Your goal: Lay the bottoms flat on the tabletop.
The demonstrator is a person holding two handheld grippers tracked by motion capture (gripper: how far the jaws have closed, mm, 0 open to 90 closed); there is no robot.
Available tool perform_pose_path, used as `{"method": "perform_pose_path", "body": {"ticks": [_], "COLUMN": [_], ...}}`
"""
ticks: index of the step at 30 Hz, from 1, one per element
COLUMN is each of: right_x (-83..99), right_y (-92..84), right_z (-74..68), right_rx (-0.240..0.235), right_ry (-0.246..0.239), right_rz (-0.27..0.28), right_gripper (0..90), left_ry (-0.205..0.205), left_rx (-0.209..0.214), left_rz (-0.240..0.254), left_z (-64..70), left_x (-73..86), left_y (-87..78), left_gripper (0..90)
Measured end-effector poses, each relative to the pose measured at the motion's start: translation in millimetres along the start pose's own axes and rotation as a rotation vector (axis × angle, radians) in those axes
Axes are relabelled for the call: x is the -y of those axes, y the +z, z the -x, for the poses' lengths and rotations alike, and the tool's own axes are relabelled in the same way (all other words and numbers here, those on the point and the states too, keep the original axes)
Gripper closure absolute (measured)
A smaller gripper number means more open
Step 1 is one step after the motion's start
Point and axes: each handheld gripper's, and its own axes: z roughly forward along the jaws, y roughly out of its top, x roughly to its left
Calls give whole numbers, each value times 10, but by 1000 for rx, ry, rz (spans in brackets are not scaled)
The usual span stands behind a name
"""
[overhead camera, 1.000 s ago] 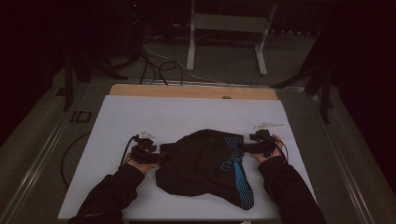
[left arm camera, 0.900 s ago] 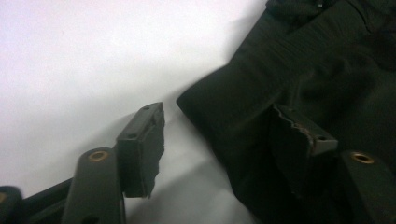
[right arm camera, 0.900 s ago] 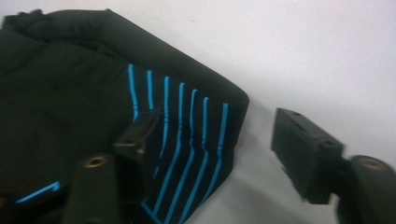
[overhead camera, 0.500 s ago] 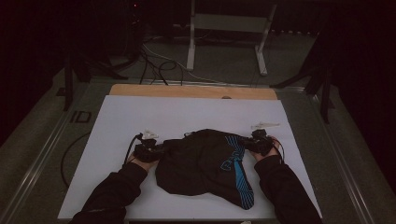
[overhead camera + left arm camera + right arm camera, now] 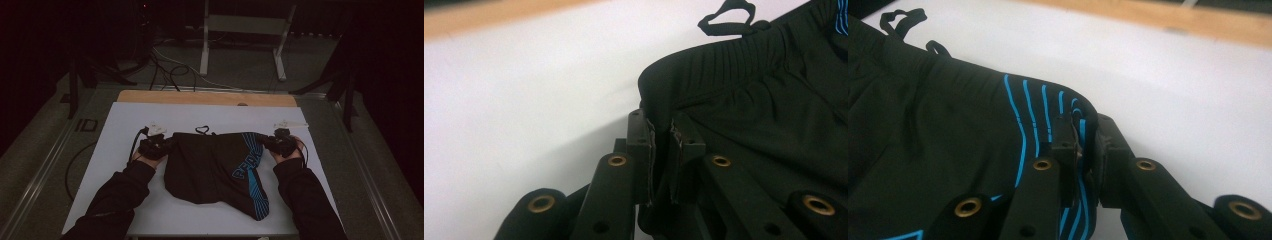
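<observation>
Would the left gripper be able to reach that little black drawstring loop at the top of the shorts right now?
Probably not as things stand: the left gripper is clamped on the waistband corner of the black shorts with blue stripes. The black drawstring loop lies unobstructed on the white table, so it would have to let go first.

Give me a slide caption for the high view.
Both grippers, left and right, clamp the black shorts at the waistband corners.
</observation>
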Motion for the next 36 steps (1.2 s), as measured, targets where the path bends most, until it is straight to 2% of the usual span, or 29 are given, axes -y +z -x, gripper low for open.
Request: {"method": "perform_pose_path", "body": {"ticks": [6, 10, 13, 18, 21, 22, 23, 29, 31, 33, 34, 35, 36], "right_x": [-251, -383, -462, -528, -532, -531, -516, -468, -463, -458, -451, -427, -417], "right_y": [4, 48, 124, 239, 274, 300, 353, 441, 455, 458, 464, 485, 493], "right_z": [52, 99, 131, 177, 205, 218, 246, 330, 338, 340, 348, 361, 363], "right_rx": [16, 45, 73, 112, 127, 128, 143, 154, 170, 172, 168, 163, 153], "right_ry": [19, 27, 48, 66, 65, 68, 79, 104, 100, 99, 106, 115, 128], "right_rz": [52, 75, 65, 40, 27, 21, 4, -12, -12, -6, -12, -14, -12], "right_gripper": [819, 818, 818, 817, 817, 818, 818, 817, 817, 814, 807, 729, 661], "left_ry": [13, 39, 42, 54, 63, 64, 62, 67, 74, 71, 31, 22, 15], "left_rx": [-22, -40, -59, -73, -82, -81, -79, -82, -100, -111, -88, -83, -84], "left_rz": [38, 63, 56, 25, -1, -18, -24, -43, -46, -40, -45, -47, -48], "left_z": [-87, -148, -213, -281, -292, -298, -297, -294, -299, -312, -357, -372, -390], "left_x": [-236, -374, -467, -511, -501, -487, -486, -510, -514, -512, -511, -506, -497], "left_y": [13, 70, 173, 351, 431, 504, 522, 620, 646, 652, 660, 656, 644], "left_gripper": [822, 819, 817, 809, 803, 803, 797, 781, 739, 659, 659, 535, 499]}}
